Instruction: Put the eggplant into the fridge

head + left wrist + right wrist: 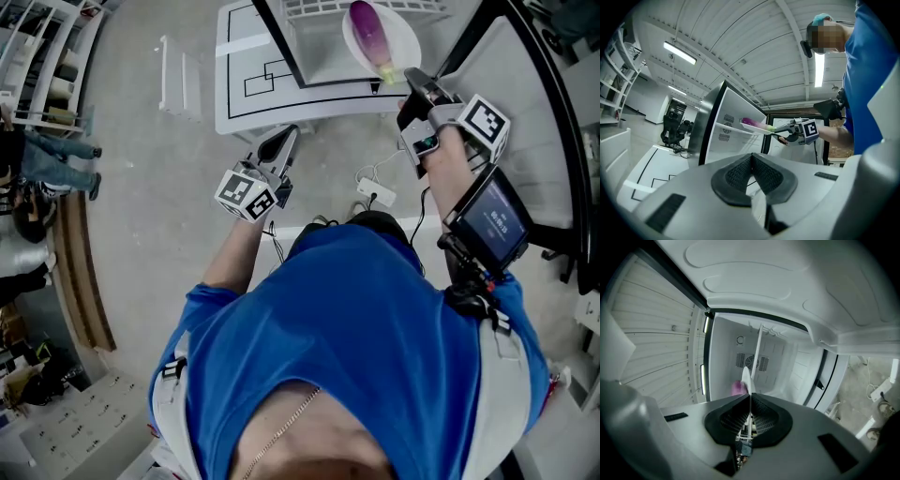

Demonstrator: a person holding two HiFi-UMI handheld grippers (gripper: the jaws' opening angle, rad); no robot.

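Before an open white fridge [319,52] on a white table [239,103], a person in blue stands with a gripper in each hand. Held level, mostly past the fridge's front edge, is a white plate [405,42]. Across it lies the purple eggplant [368,33], its green stem end toward the near rim. Right gripper [412,81] has that rim, fingers [726,420] clamped on the plate's thin edge. Left gripper [279,145] hangs lower, just off the table's front edge, fingers [736,176] pressed together on nothing. Judged progress: the eggplant has reached the opening, but whether the plate rests on a shelf is unclear. Setting down, letting go and shutting the door seem left.
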